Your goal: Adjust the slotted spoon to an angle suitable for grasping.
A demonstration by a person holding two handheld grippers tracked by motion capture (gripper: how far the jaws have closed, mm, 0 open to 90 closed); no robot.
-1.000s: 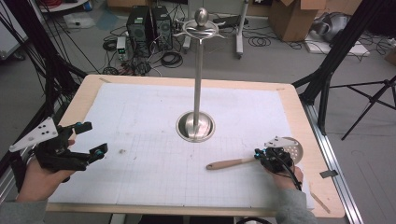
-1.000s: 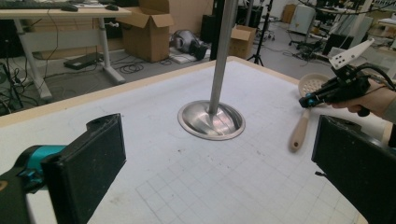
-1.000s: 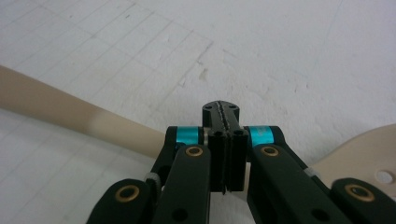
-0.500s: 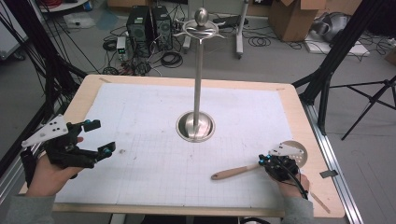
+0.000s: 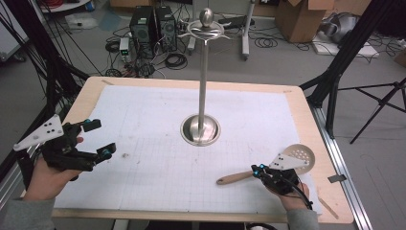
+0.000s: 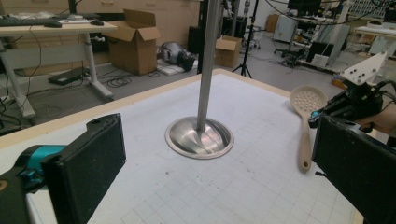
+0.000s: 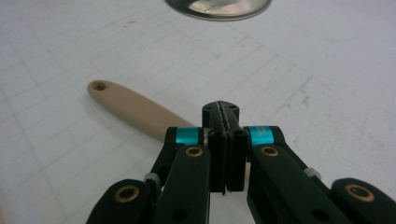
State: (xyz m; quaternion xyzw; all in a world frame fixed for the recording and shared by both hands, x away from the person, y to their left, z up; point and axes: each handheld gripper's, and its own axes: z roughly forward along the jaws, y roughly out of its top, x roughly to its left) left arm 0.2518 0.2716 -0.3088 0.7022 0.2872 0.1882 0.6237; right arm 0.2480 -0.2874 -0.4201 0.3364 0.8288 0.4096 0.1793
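Observation:
A slotted spoon (image 5: 234,178) with a pale wooden handle and a round perforated head lies flat at the table's near right. My right gripper (image 5: 256,170) sits over its handle near the neck. Its jaws are shut, pads pressed together (image 7: 223,108), and the handle (image 7: 126,105) runs out from under the left finger. My left gripper (image 5: 103,138) hovers at the table's left edge, open, with nothing between its jaws (image 6: 219,172). A steel stand (image 5: 200,130) with a round base and tall pole rises at the table's middle. The left gripper view faces the stand (image 6: 200,137), the spoon (image 6: 306,140) and the right gripper (image 6: 322,112).
White gridded paper (image 5: 158,172) covers the wooden table top. Hooks ring the stand's top (image 5: 206,31). Black tripod legs (image 5: 335,86) stand off the right side, and computers and cables lie on the floor beyond the far edge.
The right gripper has slid toward the near edge and slightly right, and the spoon has shifted with it. The left gripper has hardly moved.

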